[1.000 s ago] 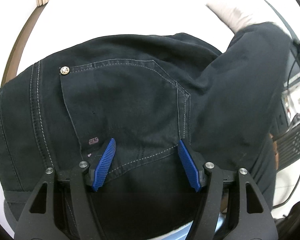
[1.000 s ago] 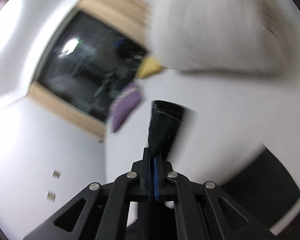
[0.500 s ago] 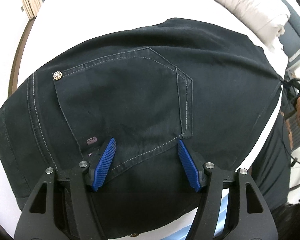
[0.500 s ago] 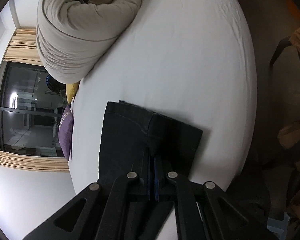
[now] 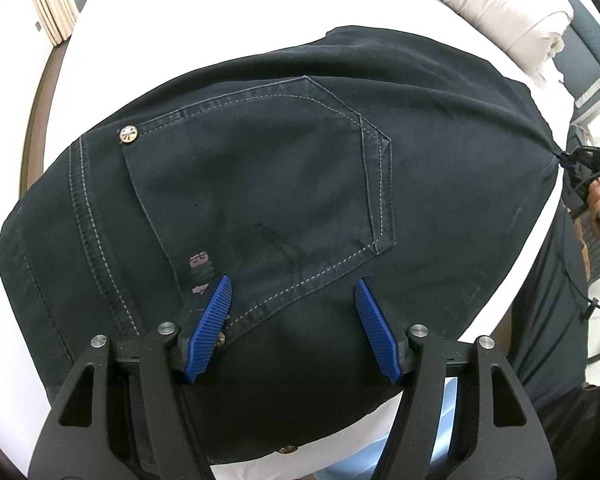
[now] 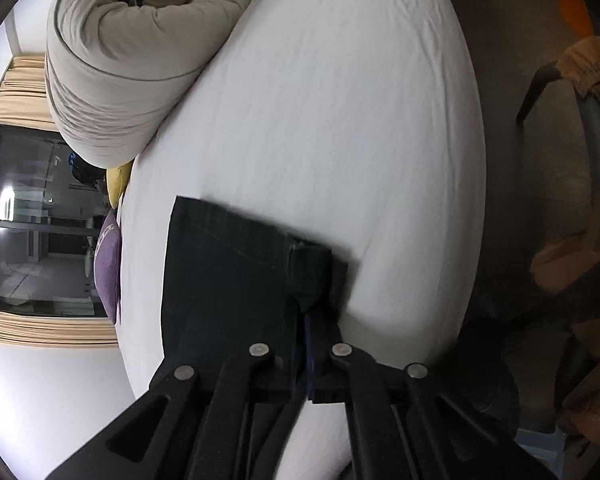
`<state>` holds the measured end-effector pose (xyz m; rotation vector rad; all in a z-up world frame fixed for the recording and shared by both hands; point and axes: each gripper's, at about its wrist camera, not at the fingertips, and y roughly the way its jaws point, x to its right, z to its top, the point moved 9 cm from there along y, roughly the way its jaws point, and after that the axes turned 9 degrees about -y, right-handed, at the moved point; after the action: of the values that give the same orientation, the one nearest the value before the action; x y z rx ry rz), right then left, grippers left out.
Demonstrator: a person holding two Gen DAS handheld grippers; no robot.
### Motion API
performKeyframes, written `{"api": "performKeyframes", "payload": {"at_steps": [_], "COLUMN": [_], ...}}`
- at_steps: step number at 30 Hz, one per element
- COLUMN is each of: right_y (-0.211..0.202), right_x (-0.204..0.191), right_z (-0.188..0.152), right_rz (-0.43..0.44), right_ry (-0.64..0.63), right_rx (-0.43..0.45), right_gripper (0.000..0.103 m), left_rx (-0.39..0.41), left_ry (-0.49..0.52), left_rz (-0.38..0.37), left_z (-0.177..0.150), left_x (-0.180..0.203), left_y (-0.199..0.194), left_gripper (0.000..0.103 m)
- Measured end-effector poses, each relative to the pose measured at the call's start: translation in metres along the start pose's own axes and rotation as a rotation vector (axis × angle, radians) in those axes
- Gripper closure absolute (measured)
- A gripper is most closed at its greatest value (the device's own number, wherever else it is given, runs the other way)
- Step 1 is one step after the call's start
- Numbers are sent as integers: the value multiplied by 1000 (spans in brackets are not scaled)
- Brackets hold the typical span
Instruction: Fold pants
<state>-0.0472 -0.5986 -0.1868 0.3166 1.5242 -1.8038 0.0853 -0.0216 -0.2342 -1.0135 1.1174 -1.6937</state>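
On the bed (image 6: 340, 120), left tongs (image 5: 294, 330) hang released over the pants (image 5: 280, 184); right tongs (image 6: 306, 336) opening, hem between them at 12 o'clock. Pocket tag unreadable.

A white-sheeted bed (image 6: 340, 128) fills most of both views. Ahead and to the left of the right tool lies a rolled beige duvet (image 6: 112, 80), beyond it a dark window (image 6: 32, 216) framed by beige curtains (image 6: 40, 336). A purple cushion (image 6: 108, 268) and a yellow one (image 6: 118, 184) sit by the glass. Right of the tool, brown floor (image 6: 500, 160).
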Motion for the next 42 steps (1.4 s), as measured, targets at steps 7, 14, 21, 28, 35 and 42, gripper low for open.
{"api": "performKeyframes", "payload": {"at_steps": [7, 14, 21, 28, 35, 42], "right_y": [-58, -33, 23, 31, 57, 39], "right_x": [-23, -125, -130, -134, -136, -114], "right_z": [-2, -157, -272, -289, -283, -290], "right_rz": [-113, 304, 303, 305, 316, 329], "right_ry": [-148, -306, -271, -244, -243, -239], "right_rx": [88, -313, -597, -676, -679, -665], "right_gripper": [48, 60, 63, 66, 95, 99], "left_rx": [84, 161, 149, 148, 130, 119], "left_ry": [-51, -128, -152, -159, -150, -144], "left_rz": [-28, -65, -70, -58, -32, -26], "left_z": [-12, -7, -13, -14, -11, -11], "left_x": [-10, -21, -26, -23, -17, -15], "left_y": [-26, -38, -30, -29, -23, -21], "left_gripper": [40, 40, 40, 40, 40, 40]}}
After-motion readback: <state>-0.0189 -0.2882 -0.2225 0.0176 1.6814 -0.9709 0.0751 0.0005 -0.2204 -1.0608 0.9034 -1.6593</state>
